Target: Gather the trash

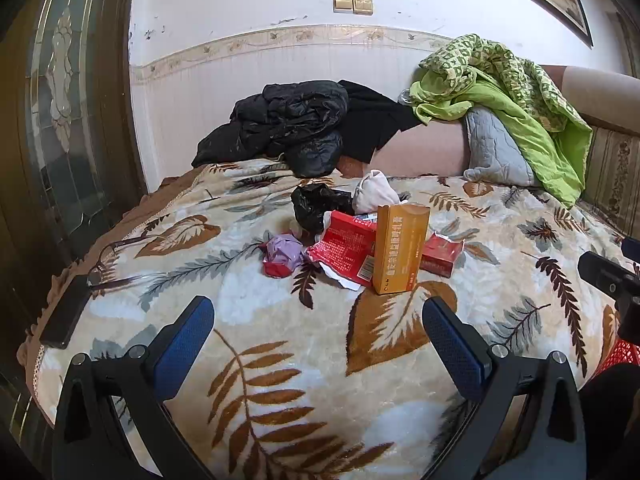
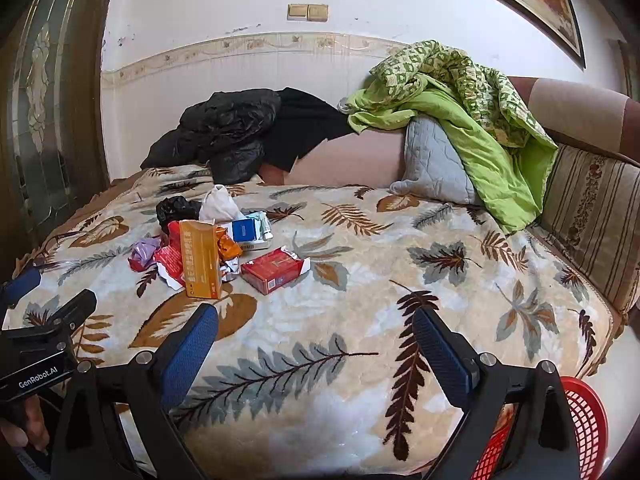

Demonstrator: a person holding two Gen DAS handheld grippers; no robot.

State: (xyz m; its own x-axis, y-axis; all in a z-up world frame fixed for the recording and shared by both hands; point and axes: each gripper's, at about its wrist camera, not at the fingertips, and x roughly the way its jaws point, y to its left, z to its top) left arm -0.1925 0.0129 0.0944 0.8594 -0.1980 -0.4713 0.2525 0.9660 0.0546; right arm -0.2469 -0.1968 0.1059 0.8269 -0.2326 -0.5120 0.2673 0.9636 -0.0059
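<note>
Both my claws (image 1: 318,320) (image 2: 314,330) gape empty over the blanket (image 2: 360,320) — only my right view shows the blue box (image 2: 244,230) behind the orange carton (image 2: 200,258) — and the red basket (image 2: 584,432).

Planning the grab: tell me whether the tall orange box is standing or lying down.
Standing. The tall orange box rests on its narrow end on the blanket, long side vertical.
</note>
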